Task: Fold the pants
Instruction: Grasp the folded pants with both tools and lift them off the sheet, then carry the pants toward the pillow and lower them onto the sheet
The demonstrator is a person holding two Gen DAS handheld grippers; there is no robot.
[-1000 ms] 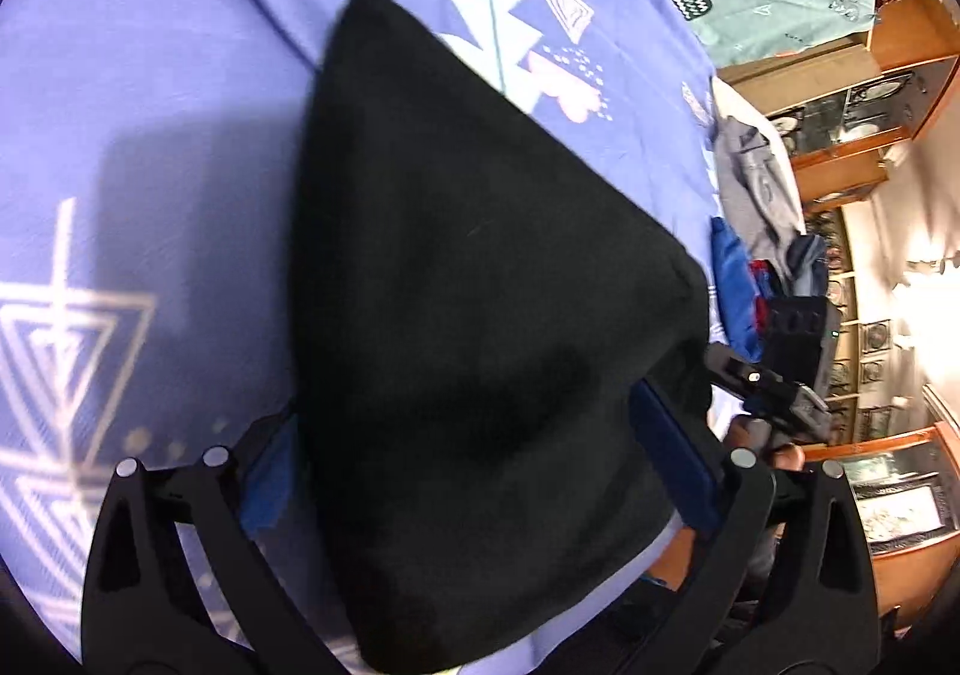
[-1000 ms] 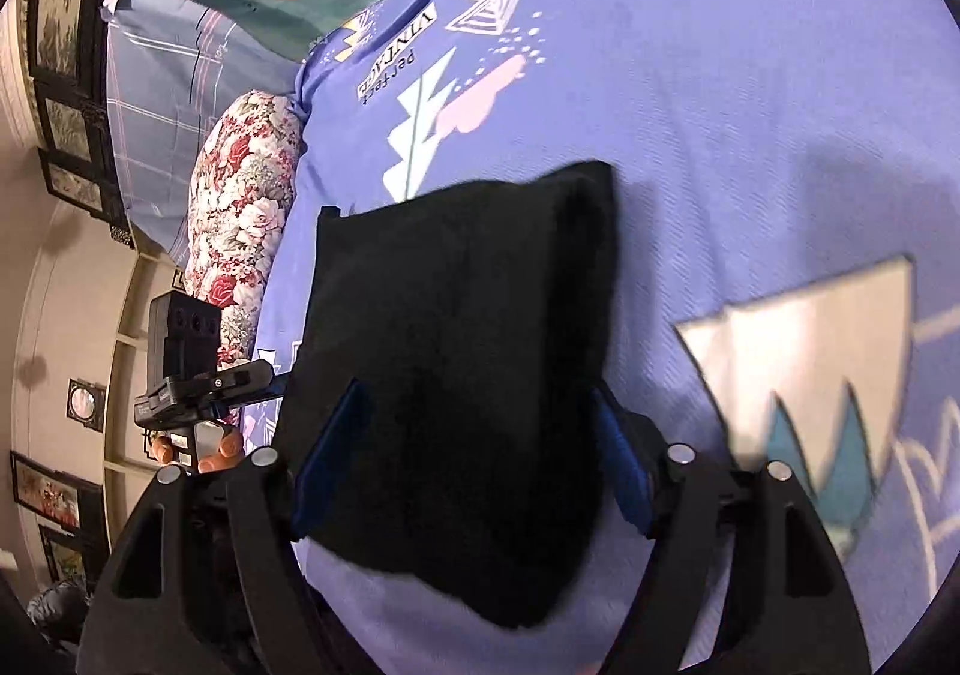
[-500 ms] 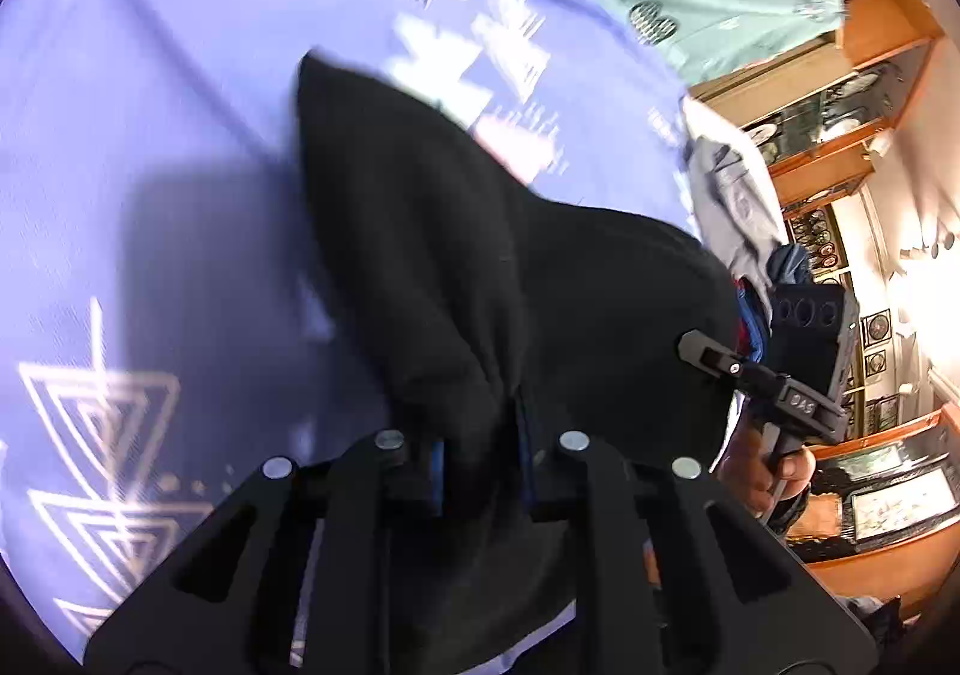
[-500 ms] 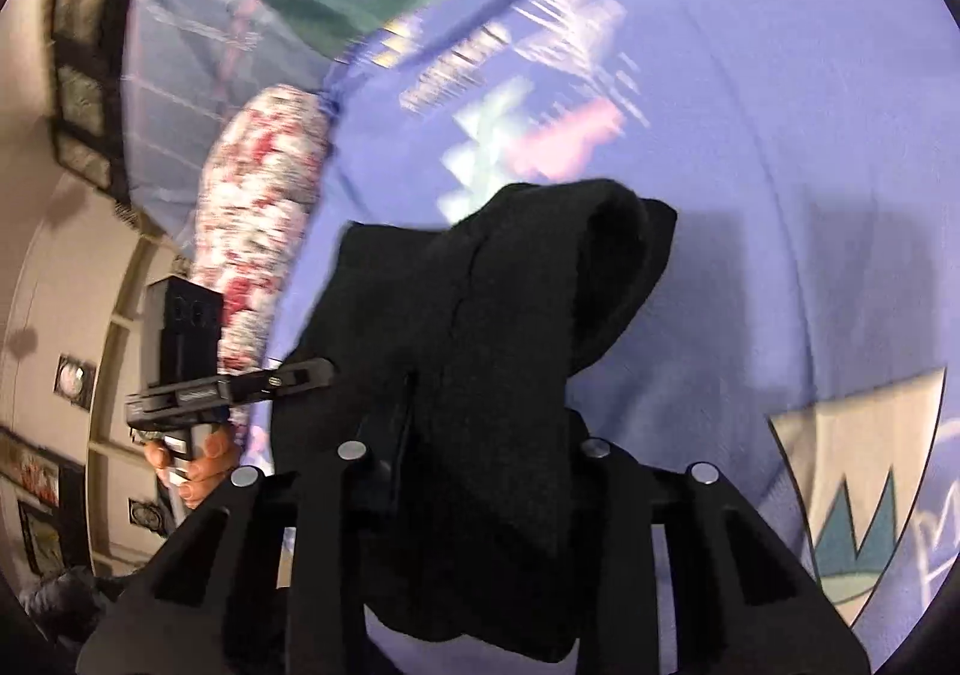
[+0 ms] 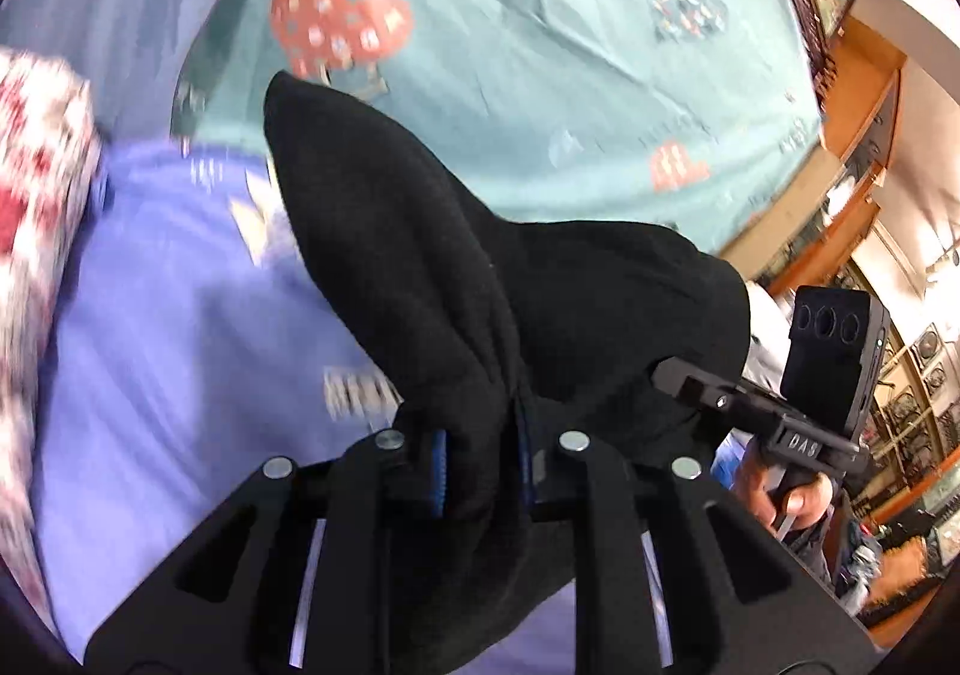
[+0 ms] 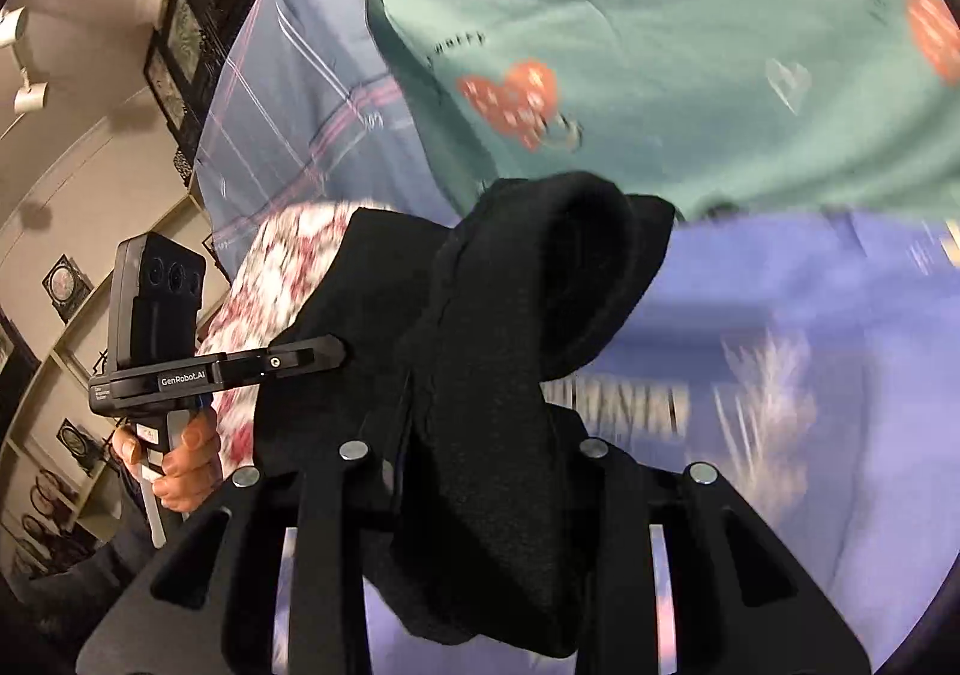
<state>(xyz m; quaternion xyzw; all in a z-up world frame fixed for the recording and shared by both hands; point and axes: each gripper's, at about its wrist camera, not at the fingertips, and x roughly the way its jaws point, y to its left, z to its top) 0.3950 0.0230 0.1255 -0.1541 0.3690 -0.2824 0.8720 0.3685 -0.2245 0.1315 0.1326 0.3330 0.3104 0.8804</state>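
The black pants [image 5: 420,255] hang off the purple printed bedsheet [image 5: 180,315], bunched and stretched between both grippers. My left gripper [image 5: 480,459] is shut on a thick fold of the fabric, which fills the gap between its blue pads [image 5: 438,471]. In the right wrist view my right gripper [image 6: 480,447] is shut on another fold of the pants [image 6: 498,345]. A loose end curls up ahead of it. Each view shows the other gripper at its side, held by a hand: the right gripper [image 5: 678,375] and the left gripper [image 6: 324,357], both tips buried in the cloth.
A teal blanket [image 5: 570,45] with red heart prints lies across the far side of the bed. A floral pillow [image 6: 282,267] and a blue plaid pillow [image 6: 288,105] sit at one end. Wooden cabinets [image 5: 870,105] stand beyond the bed.
Both grippers closed on the pants, which lay flat a second ago. They then rose and moved toward the teal blanket, lifting the cloth off the sheet.
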